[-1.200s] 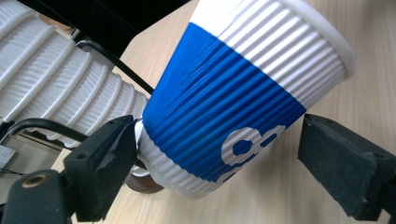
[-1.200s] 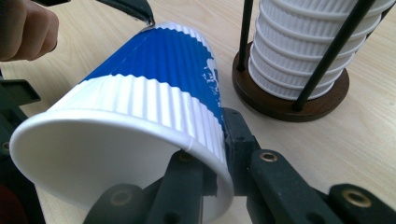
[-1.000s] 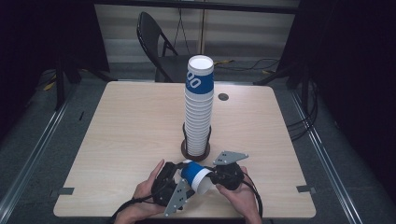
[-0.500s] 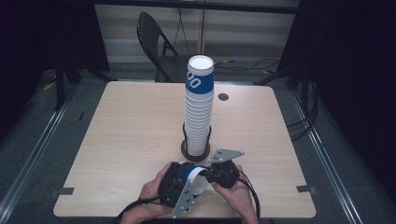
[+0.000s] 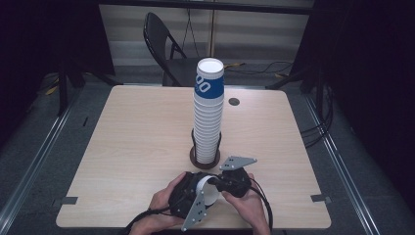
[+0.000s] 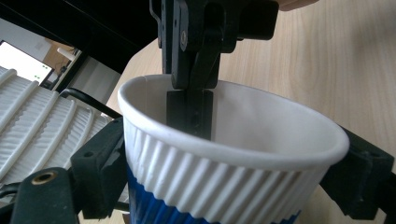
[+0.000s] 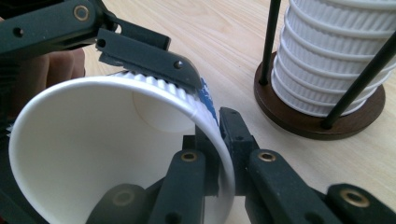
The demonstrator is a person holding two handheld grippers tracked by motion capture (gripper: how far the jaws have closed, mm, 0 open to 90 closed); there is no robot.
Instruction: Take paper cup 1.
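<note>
near you, your left gripper (image 5: pixel 193 193) clamps the ribbed paper cup (image 5: pixel 208 190) around its body while your right gripper (image 5: pixel 221 182) pinches its rim (image 7: pixel 205 123). squeeze harder and the rim may crumple. beyond, the cup stack (image 5: pixel 209 112) could topple if bumped.
</note>
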